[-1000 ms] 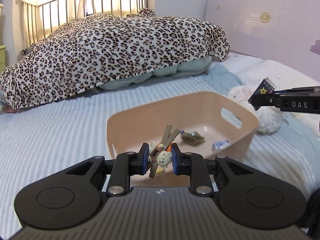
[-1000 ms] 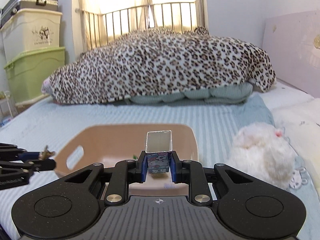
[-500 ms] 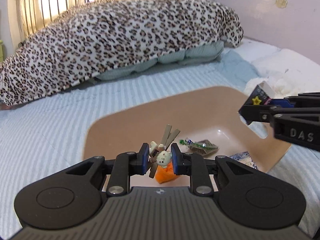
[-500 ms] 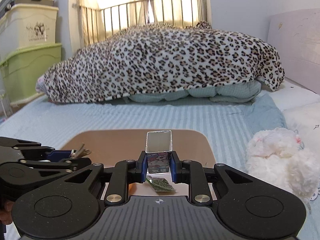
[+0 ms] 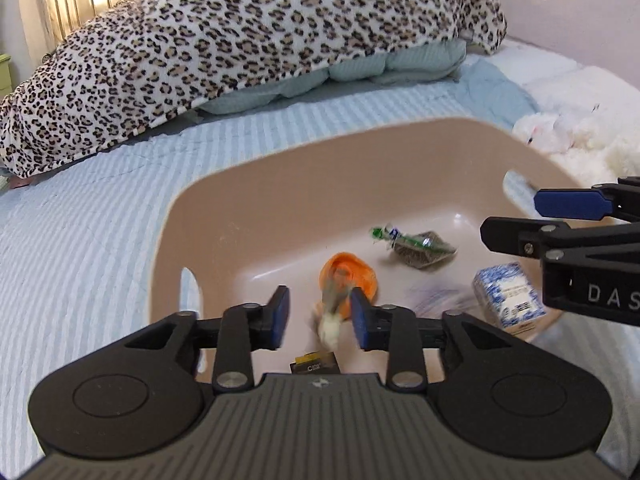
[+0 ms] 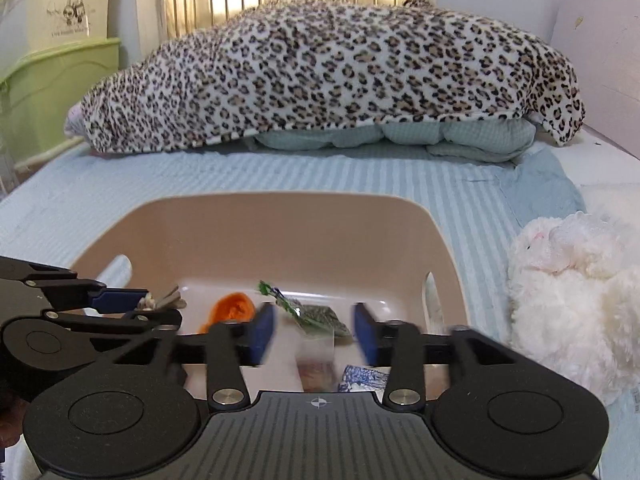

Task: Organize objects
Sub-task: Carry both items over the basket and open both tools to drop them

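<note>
A beige plastic basket (image 5: 280, 184) (image 6: 288, 236) stands on the striped bed. My left gripper (image 5: 319, 320) is open over it; a small bear keychain (image 5: 332, 308), blurred, falls between the jaws. My right gripper (image 6: 314, 338) is open too, and a small carton (image 6: 318, 364), blurred, drops below it. In the basket lie an orange piece (image 5: 348, 272), a green wrapper (image 5: 416, 242) (image 6: 316, 314), a blue-and-white box (image 5: 506, 296) and a dark packet (image 5: 316, 366). Each gripper shows in the other's view: the right one (image 5: 560, 220) and the left one (image 6: 132, 306).
A leopard-print blanket (image 5: 248, 40) covers bedding at the far side. A white plush toy (image 6: 572, 300) lies right of the basket. Green and cream storage bins (image 6: 48, 72) stand at the left by the bed rail.
Both grippers moved down over the basket and opened. The left one let go of the bear keychain and the right one let go of the carton; both items are dropping.
</note>
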Demonstrator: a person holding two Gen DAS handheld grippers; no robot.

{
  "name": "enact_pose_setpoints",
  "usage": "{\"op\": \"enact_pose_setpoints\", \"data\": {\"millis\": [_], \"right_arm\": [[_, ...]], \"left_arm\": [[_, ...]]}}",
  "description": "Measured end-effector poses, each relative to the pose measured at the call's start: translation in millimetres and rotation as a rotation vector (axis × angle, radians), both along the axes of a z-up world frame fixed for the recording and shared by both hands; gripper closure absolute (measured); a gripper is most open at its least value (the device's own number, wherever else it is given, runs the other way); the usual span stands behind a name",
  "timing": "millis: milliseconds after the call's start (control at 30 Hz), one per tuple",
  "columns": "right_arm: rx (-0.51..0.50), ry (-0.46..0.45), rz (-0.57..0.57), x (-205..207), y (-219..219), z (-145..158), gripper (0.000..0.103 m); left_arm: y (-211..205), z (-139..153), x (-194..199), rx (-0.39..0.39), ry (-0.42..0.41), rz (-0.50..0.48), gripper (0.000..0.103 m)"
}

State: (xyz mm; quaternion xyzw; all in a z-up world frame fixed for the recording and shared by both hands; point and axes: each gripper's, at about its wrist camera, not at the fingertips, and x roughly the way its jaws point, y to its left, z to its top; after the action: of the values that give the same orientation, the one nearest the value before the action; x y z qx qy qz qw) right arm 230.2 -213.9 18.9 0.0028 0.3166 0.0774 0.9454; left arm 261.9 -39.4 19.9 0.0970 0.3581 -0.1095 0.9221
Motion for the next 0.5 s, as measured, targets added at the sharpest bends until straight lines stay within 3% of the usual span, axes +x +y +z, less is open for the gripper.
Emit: {"op": "enact_pose_setpoints", "data": {"millis": [67,167,500], "right_arm": [[0.007,-0.027,-0.003,-8.4,-1.3,6.7,0.037],[0.007,-0.053,-0.004,-19.9,-3.7,18.6,0.023],[0.023,-0.064,-0.019,-70.2,-20.7,37.3,0.008]], "left_arm": [[4.0,11.5,-8.4,-0.014,-0.028,0.011,0.041],[6.9,27.2,-21.2,-0.016,-0.059,0.024,0.040],[21.6,50.1,-68.1,-0.026,-0.069,0.028,0.032]]}}
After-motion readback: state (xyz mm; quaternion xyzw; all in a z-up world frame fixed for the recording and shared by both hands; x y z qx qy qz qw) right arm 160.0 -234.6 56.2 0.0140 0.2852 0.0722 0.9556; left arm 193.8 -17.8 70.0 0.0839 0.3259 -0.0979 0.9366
